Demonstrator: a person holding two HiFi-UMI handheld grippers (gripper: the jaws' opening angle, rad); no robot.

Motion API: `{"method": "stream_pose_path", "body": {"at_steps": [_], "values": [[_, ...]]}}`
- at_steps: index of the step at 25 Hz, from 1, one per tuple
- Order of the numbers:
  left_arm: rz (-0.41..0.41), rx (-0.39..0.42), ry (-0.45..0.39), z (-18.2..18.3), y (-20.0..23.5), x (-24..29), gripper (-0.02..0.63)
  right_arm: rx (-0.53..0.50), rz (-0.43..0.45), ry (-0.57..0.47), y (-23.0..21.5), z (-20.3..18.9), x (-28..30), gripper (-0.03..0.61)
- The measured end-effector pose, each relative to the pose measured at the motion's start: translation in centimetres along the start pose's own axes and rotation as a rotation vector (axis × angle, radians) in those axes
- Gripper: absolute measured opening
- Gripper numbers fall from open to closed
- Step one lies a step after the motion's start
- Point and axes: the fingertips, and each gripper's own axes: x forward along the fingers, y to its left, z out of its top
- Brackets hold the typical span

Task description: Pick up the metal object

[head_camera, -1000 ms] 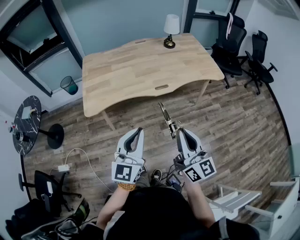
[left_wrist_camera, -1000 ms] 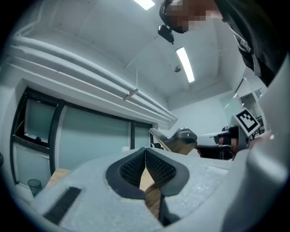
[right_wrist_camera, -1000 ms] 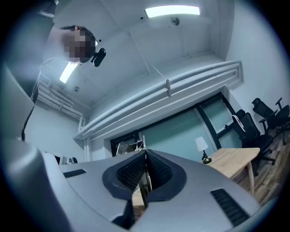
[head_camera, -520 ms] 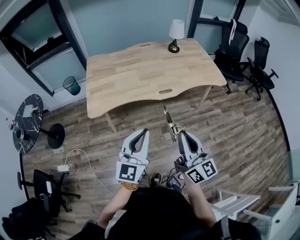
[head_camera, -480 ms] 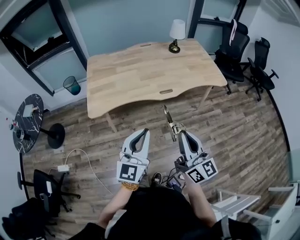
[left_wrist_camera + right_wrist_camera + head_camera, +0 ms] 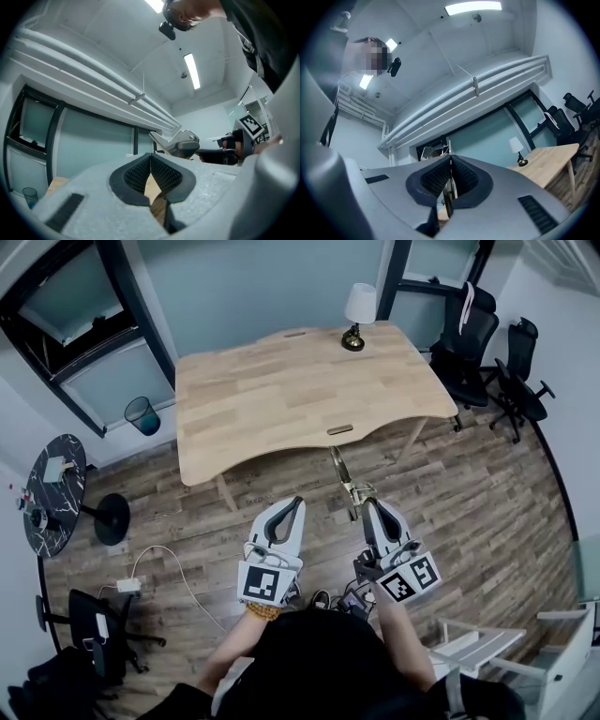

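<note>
One slim metal object (image 6: 344,476) sits pinched at its near end between the pressed-together jaws of the right gripper (image 6: 367,506). Its long axis runs straight ahead, away from the person, with the tip just short of the near edge of the wooden table (image 6: 281,399), above the floor. The pick-up looks done, I'd say. Just beside it, the left gripper (image 6: 294,503) has its jaws together on nothing. A lamp (image 6: 359,307) stands at the table's far edge, out of the way.
</note>
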Motion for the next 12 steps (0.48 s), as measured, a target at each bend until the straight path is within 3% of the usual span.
{"method": "stream_pose_path", "body": {"at_steps": [12], "values": [[-0.045,-0.017,0.003,-0.9,5.2,-0.2,0.018,-0.002,-0.068,0.005,0.6,-2.5,4.3,0.006]]}}
